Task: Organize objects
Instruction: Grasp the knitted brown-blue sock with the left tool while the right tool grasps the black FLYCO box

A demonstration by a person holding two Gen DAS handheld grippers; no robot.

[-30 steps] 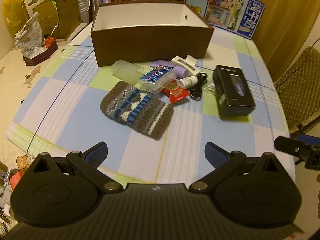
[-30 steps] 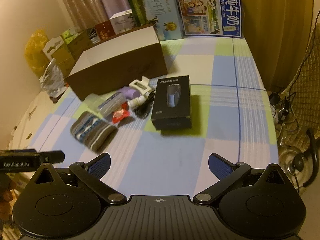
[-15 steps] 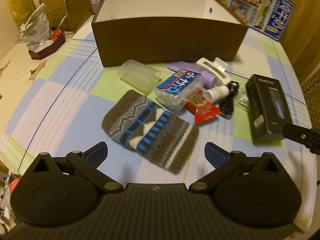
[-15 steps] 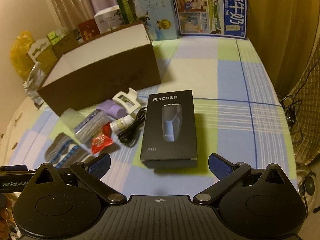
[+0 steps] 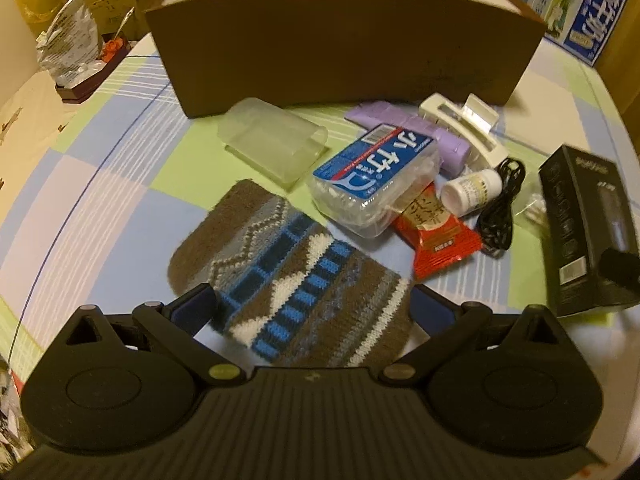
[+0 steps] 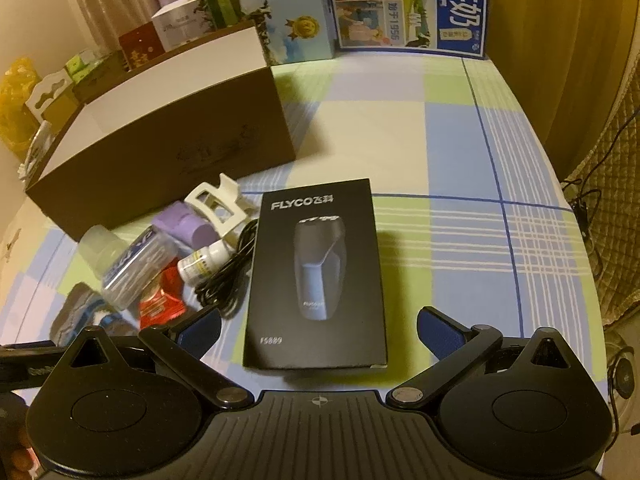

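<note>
The left tongs (image 5: 310, 306) are spread wide, one fingertip on each side of the near end of a knitted pouch (image 5: 288, 276) that lies flat on the checked table (image 5: 100, 184); whether the pads touch the wool I cannot tell. Just past the pouch, ahead of these tongs, sits a clear plastic box with a blue label (image 5: 374, 176), and left of it a frosted plastic case (image 5: 272, 142). A red snack packet (image 5: 438, 234) lies ahead and to the right, touching the labelled box, with a small white bottle (image 5: 472, 192), a black cable (image 5: 500, 204), a purple packet (image 5: 408, 132) and a white hair claw (image 5: 464, 128) crowded beyond it. Farther ahead stands a big brown box (image 5: 344, 48), open at the top.

The right tongs (image 6: 318, 332) are also wide apart, straddling the near end of a black shaver box (image 6: 316, 276) that lies flat, label up; their pads stand clear of its sides. The brown box (image 6: 168, 160) is ahead and to the left of these tongs, the small clutter between.
</note>
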